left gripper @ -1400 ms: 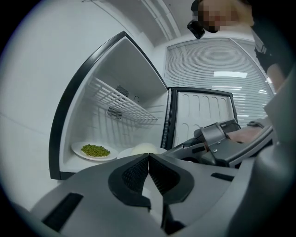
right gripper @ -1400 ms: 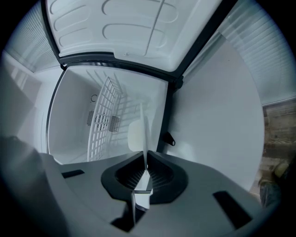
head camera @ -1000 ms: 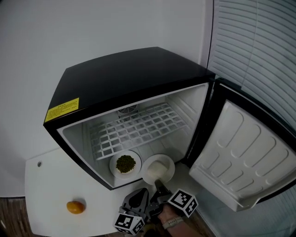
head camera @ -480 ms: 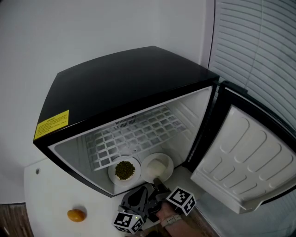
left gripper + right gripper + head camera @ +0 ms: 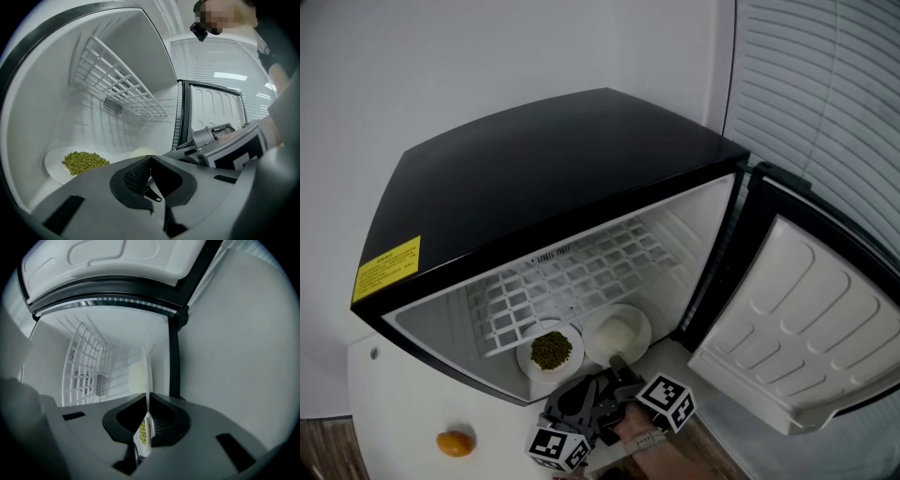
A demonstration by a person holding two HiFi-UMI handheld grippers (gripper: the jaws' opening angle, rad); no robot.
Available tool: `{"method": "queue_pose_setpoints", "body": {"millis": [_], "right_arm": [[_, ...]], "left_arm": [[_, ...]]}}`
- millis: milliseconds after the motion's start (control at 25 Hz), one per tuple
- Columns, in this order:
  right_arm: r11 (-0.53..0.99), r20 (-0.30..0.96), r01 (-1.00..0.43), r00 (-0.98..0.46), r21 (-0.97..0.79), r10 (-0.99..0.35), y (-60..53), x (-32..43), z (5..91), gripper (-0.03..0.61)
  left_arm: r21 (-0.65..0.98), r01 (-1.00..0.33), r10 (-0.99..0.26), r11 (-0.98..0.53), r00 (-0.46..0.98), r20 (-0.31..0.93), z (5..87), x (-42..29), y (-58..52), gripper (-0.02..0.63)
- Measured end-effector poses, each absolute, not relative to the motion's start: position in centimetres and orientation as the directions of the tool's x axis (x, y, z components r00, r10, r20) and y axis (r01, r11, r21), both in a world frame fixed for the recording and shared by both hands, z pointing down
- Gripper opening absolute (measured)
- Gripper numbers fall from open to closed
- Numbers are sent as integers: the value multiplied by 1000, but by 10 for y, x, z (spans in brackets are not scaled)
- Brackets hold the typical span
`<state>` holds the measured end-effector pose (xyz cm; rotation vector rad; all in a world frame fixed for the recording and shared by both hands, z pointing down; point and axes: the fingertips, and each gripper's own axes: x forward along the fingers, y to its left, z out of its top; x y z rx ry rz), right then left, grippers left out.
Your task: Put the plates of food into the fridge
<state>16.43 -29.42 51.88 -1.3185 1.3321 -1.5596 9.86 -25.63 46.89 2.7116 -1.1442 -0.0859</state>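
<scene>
Desk: What has the right gripper (image 5: 148,401) got?
Photographer: Its jaws are clamped on the near rim of the plate of white food (image 5: 643,323), low inside the open fridge (image 5: 553,169), beneath the wire shelf (image 5: 572,281).
Desk: And the left gripper (image 5: 149,161)?
Photographer: Jaws together, empty, just beside the right. The plate of green beans (image 5: 528,361) sits on the fridge floor, just left of the white one. An orange fruit (image 5: 454,442) lies on the white table (image 5: 403,412) outside.

plain indoor room (office or home, unclear), black mini fridge (image 5: 544,159) on white table (image 5: 403,412), window blinds (image 5: 825,84)
</scene>
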Motion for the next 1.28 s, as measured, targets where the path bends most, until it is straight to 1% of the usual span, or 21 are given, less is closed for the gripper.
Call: {"method": "queue_pose_setpoints", "body": {"millis": [320,520,760,880,960,1120,1200,1280], "right_arm": [[-258,276,-108,-228,-960,-934,-313,166,521,17],[-257,294,-180,-225,-950,-929,-319,167,519,17],[-240,300,-236,-264,-942,-917,-326,166,514,24],[-233,298,-246,-276,-941,-914,-327,167,509,107],[-236,311,-270,-281,-933,-908,-326,167,508,130],[-229,343,-361,-293,-904,-893,-327,166,502,210],[-213,353,-393,-329,-894,-876,-328,161,500,244],[-191,369,-438,-369,-879,-853,-328,155,499,261]], "left_arm": [[201,-715,-725,-670,688,33,472,93,-262,8],[201,-714,-724,-670,689,36,471,91,-266,8],[212,-709,-721,-672,692,30,473,92,-264,8],[217,-712,-723,-668,690,33,473,91,-261,8],[217,-710,-722,-670,691,32,475,90,-260,8],[219,-708,-721,-672,692,25,475,91,-258,8],[221,-705,-719,-673,694,23,475,92,-257,8],[226,-706,-720,-672,693,26,474,93,-256,8]]}}
